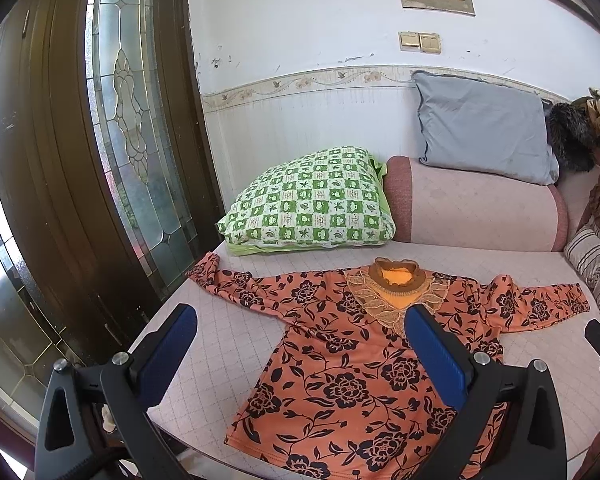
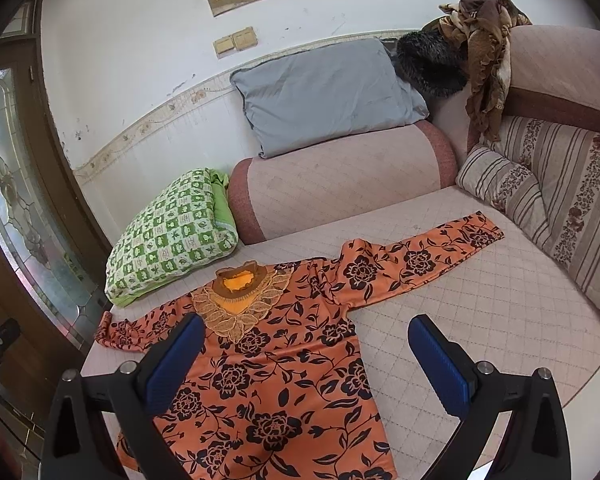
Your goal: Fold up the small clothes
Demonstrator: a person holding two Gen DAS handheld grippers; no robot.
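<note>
Left wrist view: left tool (image 1: 300,344) spread wide, holding nothing, hovering above orange floral top (image 1: 340,380). Top spread flat, front up, on quilted sofa seat (image 1: 220,344), filling lower centre, sleeves out to both sides. Green checked pillow (image 1: 308,200) just behind, grey cushion (image 1: 484,128) upper right.

Right wrist view: right tool (image 2: 306,350) likewise wide and empty. Same top at lower centre-left, one sleeve reaching right toward striped cushion (image 2: 500,184).

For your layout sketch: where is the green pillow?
In both views the green pillow lies beyond the shirt's collar, left of the pink bolster.
</note>
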